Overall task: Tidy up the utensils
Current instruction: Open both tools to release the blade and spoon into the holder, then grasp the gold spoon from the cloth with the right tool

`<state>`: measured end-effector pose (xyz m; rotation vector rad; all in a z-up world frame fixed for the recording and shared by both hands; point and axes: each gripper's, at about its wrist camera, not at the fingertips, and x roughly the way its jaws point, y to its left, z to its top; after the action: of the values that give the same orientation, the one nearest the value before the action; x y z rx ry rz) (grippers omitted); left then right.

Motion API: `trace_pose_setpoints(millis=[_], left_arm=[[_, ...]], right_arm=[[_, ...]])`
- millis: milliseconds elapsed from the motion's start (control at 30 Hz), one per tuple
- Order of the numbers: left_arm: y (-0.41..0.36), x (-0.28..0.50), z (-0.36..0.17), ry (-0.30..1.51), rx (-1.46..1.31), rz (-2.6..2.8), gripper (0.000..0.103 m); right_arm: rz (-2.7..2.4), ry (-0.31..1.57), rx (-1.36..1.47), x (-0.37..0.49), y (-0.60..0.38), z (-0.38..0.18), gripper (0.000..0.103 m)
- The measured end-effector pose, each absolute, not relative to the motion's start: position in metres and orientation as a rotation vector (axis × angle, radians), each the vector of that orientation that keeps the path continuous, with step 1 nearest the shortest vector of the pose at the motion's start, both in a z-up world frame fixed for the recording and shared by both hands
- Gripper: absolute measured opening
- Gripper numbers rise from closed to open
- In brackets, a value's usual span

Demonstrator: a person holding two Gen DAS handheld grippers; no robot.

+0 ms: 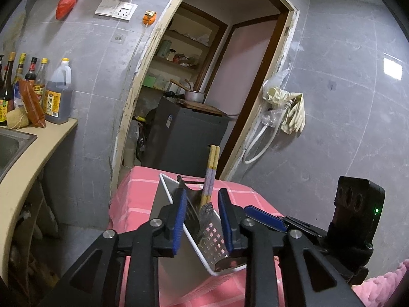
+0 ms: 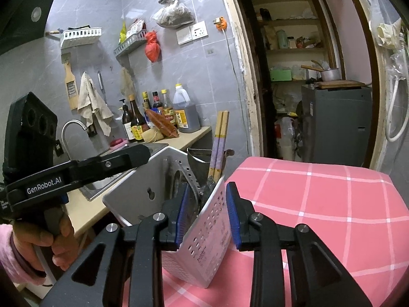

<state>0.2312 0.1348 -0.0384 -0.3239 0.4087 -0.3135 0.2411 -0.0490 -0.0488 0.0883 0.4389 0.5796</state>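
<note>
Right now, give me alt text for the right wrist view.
A hand-held gripper straddles the wall of a white perforated utensil caddy on a pink checked tablecloth. Chopsticks stand inside; a sink counter with sauce bottles lies behind.

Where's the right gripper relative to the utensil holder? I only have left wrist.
Observer: The right gripper straddles the utensil holder's perforated wall, one pad inside and one outside. Both pads look clear of it.
Operator: Anything on the holder's back panel?
Observer: A keyhole hanging slot, with nothing hooked in it.
Operator: What's holding the left gripper?
Observer: A hand in a pink sleeve grips the left gripper's handle.
</note>
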Motion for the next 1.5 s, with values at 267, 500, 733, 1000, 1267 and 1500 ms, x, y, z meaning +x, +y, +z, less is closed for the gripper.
trace_pose_setpoints(millis=[267,500,733,1000,1267,1500], left_arm=[[0.139,0.230,-0.034,0.409,-0.322,-0.282,0.046],[0.139,0.227,-0.030,0.410,-0.291,-0.220,0.073],[0.138,0.223,-0.026,0.403,-0.251,-0.130,0.095],[0.133,0.218,-0.019,0.380,-0.195,-0.057,0.101],[0.122,0.213,-0.014,0.376,-0.157,-0.024,0.102],[0.111,0.207,-0.010,0.379,-0.135,0.003,0.102]], right_arm=[[0.531,0.431,0.114,0.240,-0.060,-0.046,0.045],[0.476,0.434,0.140,0.240,-0.072,-0.048,0.064],[0.422,0.426,0.154,0.237,-0.084,-0.049,0.077],[0.423,0.402,0.149,0.228,-0.092,-0.043,0.093],[0.423,0.402,0.147,0.226,-0.095,-0.041,0.096],[0.424,0.411,0.145,0.223,-0.099,-0.040,0.096]])
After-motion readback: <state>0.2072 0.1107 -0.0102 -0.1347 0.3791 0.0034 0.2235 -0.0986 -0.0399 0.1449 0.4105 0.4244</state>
